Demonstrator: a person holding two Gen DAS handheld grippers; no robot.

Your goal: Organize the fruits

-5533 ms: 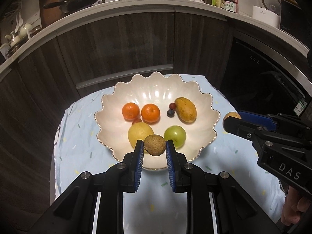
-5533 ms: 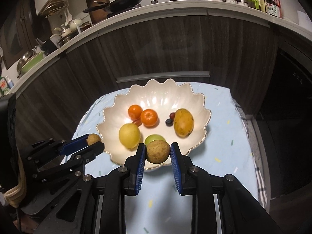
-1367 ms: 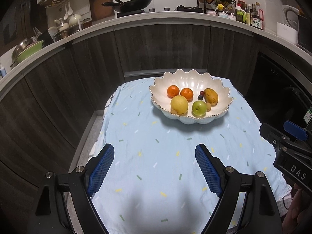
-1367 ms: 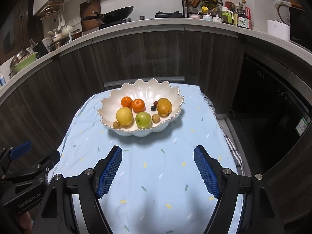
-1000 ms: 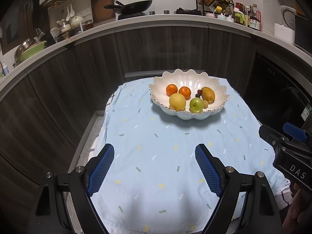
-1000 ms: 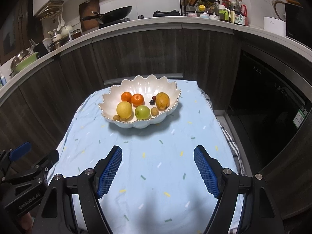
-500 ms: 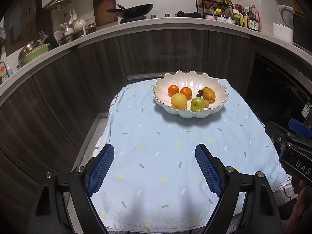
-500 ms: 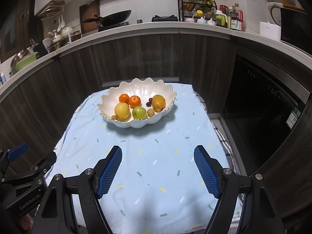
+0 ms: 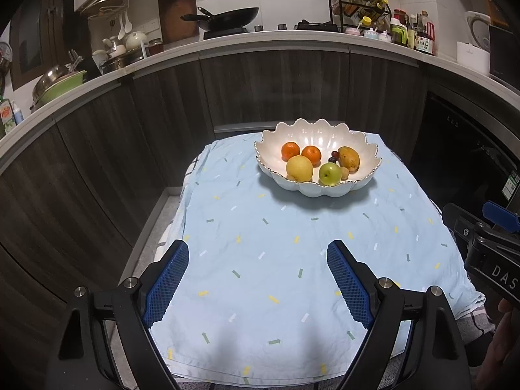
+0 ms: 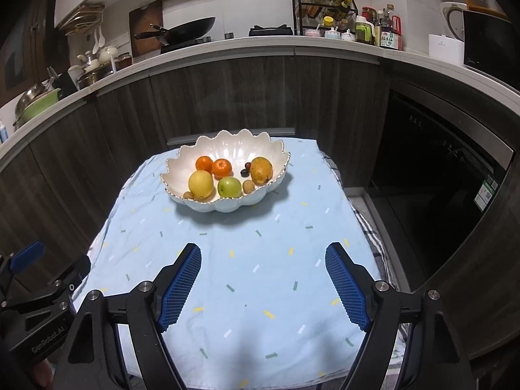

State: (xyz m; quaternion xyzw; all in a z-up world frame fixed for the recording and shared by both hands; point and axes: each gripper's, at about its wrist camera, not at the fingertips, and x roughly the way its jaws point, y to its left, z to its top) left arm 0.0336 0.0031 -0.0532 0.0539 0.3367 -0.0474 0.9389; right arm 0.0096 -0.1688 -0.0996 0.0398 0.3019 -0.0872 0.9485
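A white scalloped bowl [image 9: 325,192] [image 10: 224,207] stands at the far end of the light blue cloth. In it lie two oranges [image 9: 290,150], a yellow fruit [image 9: 299,168], a green apple [image 9: 330,174], a mango [image 9: 349,158], small dark fruits [image 9: 333,156] and small brown fruits [image 10: 248,186]. My left gripper [image 9: 256,260] is open over the near cloth, well short of the bowl and empty. My right gripper [image 10: 263,256] hangs beside it; its jaws are opening and hold nothing.
The blue cloth [image 9: 276,243] covers a small table in front of dark cabinets [image 9: 276,91]. A counter above them carries a wok [image 9: 224,19], bottles and dishes. A dark appliance front [image 10: 438,178] lies right. A hand [image 9: 497,351] shows at the lower right.
Both grippers let go of small brown fruits into the bowl, opened wide, and drew back toward the near edge of the cloth. The bowl now looks smaller and farther.
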